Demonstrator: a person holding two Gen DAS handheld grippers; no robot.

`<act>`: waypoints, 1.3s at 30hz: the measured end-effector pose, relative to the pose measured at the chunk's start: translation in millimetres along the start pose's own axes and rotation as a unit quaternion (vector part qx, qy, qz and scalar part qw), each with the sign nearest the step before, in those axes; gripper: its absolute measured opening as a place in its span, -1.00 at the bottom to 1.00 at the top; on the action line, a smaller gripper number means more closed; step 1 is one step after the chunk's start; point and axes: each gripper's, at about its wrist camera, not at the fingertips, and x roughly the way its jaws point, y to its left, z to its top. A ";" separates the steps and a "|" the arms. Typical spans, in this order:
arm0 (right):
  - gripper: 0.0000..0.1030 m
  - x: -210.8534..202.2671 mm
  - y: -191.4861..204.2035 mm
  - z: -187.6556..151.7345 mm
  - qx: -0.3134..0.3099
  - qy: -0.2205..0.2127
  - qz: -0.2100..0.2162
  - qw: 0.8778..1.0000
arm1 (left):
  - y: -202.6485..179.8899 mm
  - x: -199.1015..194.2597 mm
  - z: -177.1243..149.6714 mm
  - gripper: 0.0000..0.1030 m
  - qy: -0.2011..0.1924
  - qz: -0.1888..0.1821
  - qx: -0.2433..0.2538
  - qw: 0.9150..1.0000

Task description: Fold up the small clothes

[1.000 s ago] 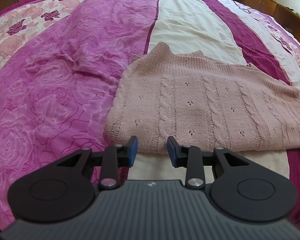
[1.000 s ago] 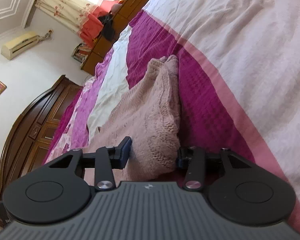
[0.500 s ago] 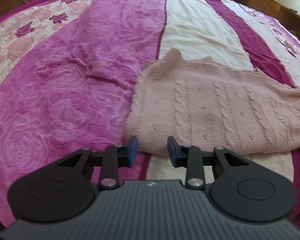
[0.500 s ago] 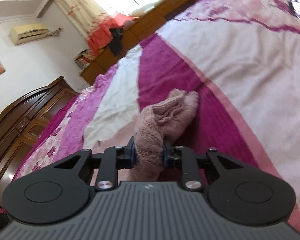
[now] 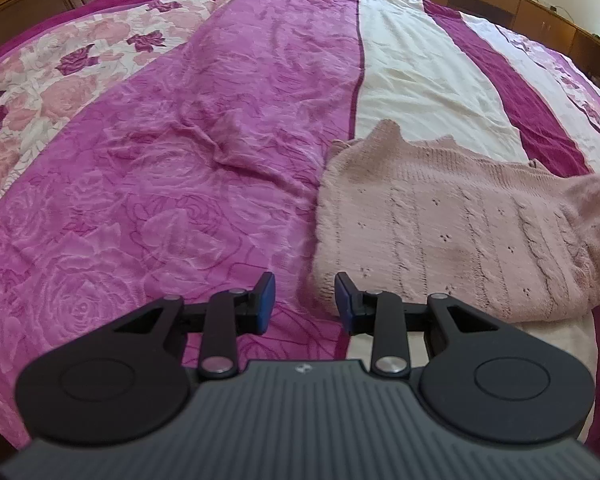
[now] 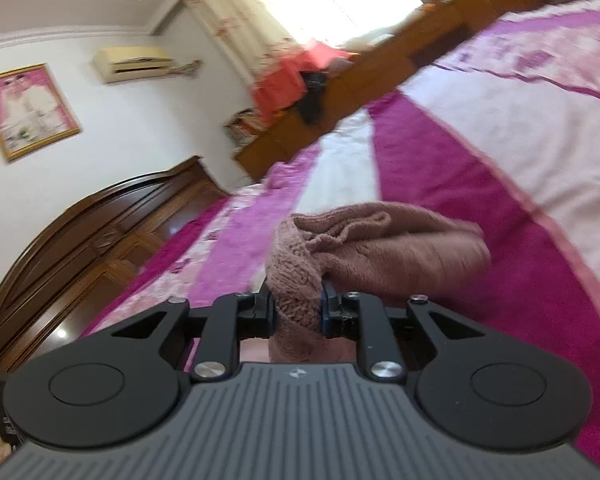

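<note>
The left gripper hovers low over the bed, jaws apart and empty, just beside the near left corner of the pink knit sweater. The right gripper is tilted, its jaws clamped on a bunched fold of the sweater. The sweater lies at the right of the left view, cable-patterned, its right edge raised.

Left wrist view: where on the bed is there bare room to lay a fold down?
Bare room: the rose-patterned purple stretch left of the sweater, and the cream strip beyond its far edge. Crowded: the right side, where the sweater lies and the right gripper clamps its end. The left gripper is open.
</note>
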 end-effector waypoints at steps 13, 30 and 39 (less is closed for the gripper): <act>-0.58 67.2 108.7 -27.3 -0.055 0.050 0.098 0.992 | 36.7 -10.7 3.3 -0.33 -0.016 0.014 -0.015 1.000; -0.15 136.3 173.1 -162.5 -0.178 0.203 0.088 0.959 | 35.1 4.9 25.5 -0.33 -0.033 -0.033 -0.007 0.999; 0.15 91.5 158.1 -126.3 -0.136 0.173 0.079 0.972 | -13.4 23.2 45.5 0.21 -0.046 -0.100 0.040 0.993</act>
